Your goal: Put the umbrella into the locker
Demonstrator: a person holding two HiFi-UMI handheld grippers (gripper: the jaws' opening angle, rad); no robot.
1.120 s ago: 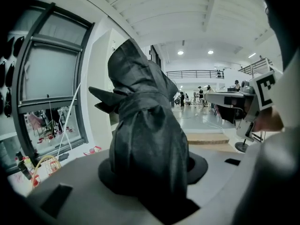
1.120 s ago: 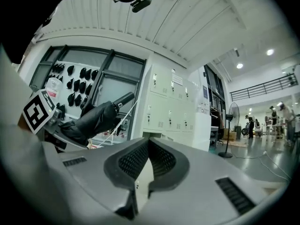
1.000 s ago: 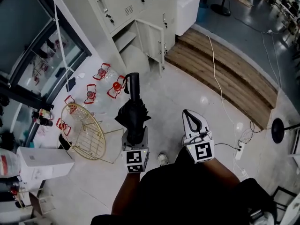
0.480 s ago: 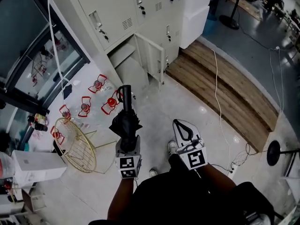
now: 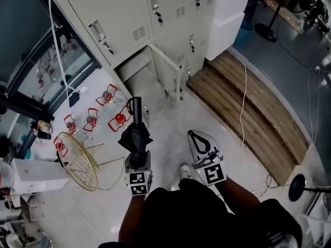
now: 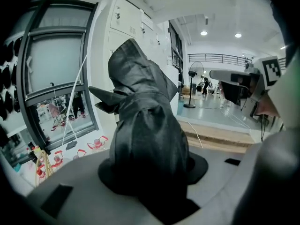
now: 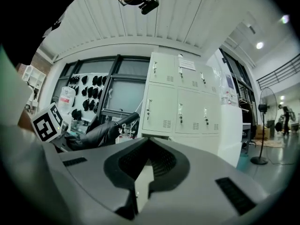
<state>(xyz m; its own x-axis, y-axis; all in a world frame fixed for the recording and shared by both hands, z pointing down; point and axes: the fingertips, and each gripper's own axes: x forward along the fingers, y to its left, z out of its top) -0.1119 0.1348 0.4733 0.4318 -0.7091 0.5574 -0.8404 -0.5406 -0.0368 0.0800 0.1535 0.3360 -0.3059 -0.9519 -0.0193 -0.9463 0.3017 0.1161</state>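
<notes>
Over on the left side of the floor, a white box [image 5: 39, 175] lies next to a round gold wire basket [image 5: 77, 156]. Some small red things [image 5: 92, 119] sit on the floor by the big window [image 5: 36, 50]. I cannot tell what they are.

Next comes the left gripper [image 5: 138, 156]. Its jaws squeeze tight on the black umbrella [image 5: 135, 133], which is folded up. The umbrella sticks out past the jaws, and its far end points toward the locker [image 5: 155, 30]. It is up over the floor, not inside the locker.

The locker is pale and has many doors. One low door [image 5: 173, 75] hangs open, with an open space beside it.

Just beside the left gripper is the right gripper [image 5: 199, 141]. Its jaws are pressed together, and nothing is between them.

Farther right is a long wooden step [image 5: 258, 112]. A white cord [image 5: 243, 102] lies across it. At the far right, a round black stand [image 5: 296, 186] sits on the floor.
</notes>
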